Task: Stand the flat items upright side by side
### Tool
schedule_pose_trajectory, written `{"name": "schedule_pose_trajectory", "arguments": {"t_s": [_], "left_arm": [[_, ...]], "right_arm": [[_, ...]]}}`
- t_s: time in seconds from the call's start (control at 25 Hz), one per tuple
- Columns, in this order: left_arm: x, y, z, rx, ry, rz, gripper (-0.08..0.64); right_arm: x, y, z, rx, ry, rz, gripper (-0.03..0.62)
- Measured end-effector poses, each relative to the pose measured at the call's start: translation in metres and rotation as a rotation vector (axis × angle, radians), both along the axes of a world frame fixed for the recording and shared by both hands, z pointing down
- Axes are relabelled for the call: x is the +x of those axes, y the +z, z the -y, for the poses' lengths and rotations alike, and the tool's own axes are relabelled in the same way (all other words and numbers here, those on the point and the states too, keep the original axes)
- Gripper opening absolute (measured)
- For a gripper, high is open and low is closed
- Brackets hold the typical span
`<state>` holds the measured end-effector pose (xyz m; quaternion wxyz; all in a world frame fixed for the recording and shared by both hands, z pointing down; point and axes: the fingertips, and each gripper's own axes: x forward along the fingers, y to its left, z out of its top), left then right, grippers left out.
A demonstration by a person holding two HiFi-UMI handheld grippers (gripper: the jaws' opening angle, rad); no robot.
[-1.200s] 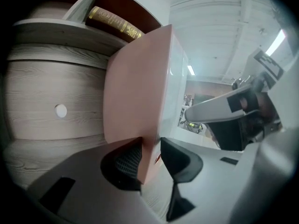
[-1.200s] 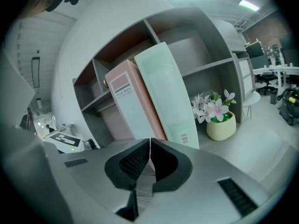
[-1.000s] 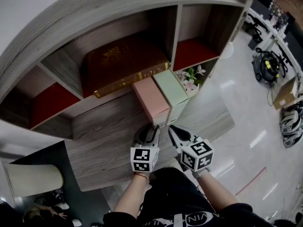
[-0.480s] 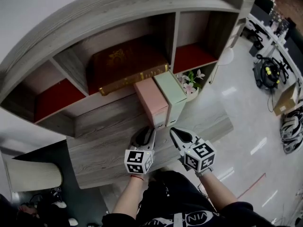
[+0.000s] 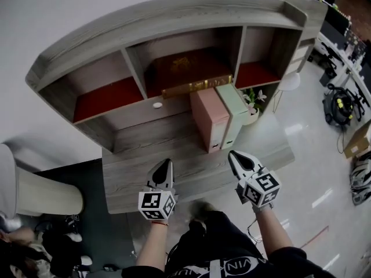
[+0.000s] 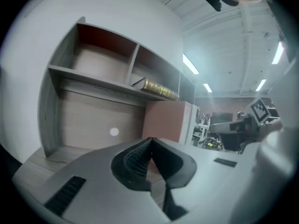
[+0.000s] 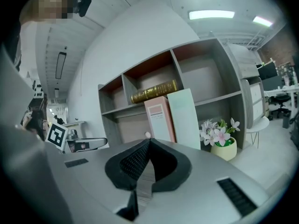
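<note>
At twelve o'clock, pink flat box [image 5: 210, 119] and mint flat box [image 5: 235, 110] stand touching; left gripper [image 5: 164, 163], right gripper [image 5: 235, 154] pressed together, I'd retreat straight.

- Left hand-held gripper [image 6: 150, 141]: foreground, centre; ribbed dark jaws just closed tip to tip, nothing between them.
- Desk [image 6: 32, 164]: grey wood grain, a strip showing at lower left.
- Shelf unit [image 6: 60, 73]: grey wood, open compartments along the top with red backs.
- Gold-edged book [image 6: 159, 88]: lying flat on the shelf board.
- Pink box [image 6: 168, 120]: upright on the desk, below the book.
- White round dot [image 6: 114, 132]: on the back panel.
- Right hand-held gripper [image 6: 219, 127]: far right, marker cube uppermost.
- Ceiling lights [image 6: 189, 63]: lit strips.
</note>
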<state>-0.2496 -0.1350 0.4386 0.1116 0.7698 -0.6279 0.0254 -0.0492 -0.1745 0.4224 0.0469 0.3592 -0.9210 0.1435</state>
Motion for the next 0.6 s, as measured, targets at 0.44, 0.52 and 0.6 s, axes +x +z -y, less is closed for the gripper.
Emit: {"name": "schedule_pose_trajectory", "arguments": {"t_s": [0.44,0.52,0.6], "left_arm": [[-0.037,-0.036,-0.077,0.082,-0.087,0.045,0.005],[-0.038,-0.043,-0.086,0.094,-0.087,0.069,0.004],[-0.037,-0.047,-0.095,0.102,-0.086,0.097,0.005]], "right_arm": [[0.003,-0.041,-0.062,0.128,0.018,0.028,0.009],[0.005,-0.046,-0.069,0.147,0.019,0.021,0.009],[0.007,-0.049,-0.074,0.156,0.015,0.020,0.009]]}}
